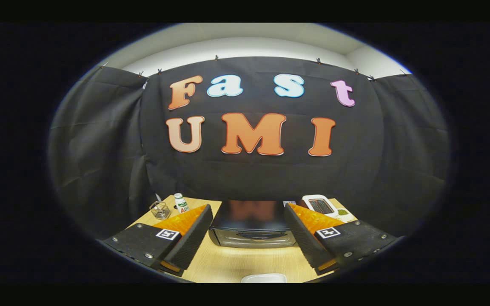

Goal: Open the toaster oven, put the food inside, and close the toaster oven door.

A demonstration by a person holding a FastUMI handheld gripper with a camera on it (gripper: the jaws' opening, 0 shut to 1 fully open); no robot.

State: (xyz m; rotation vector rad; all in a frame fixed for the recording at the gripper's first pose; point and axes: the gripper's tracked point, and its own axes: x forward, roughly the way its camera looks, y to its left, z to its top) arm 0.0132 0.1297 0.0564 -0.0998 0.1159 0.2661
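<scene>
The toaster oven [251, 229] sits on the desk [228, 263] ahead of the jaws, framed in the gap between the two fingers, its door closed and its dark top reflecting the wall behind. The gripper [248, 238] is released, the fingers spread wide with nothing between them but open air. Nearer than the oven, close under the fingers, the pale rim of a white dish [264, 278] shows (too little of it to tell what it holds). Beyond the left finger stand a small wire basket [160, 210] and a white bottle [180, 203]; beyond the right finger lies a white device with a dark screen [321, 206]. The desk is light wood, backed by black cloth with a white wall above. The gripper hangs above the desk, aimed level at the oven's front.
</scene>
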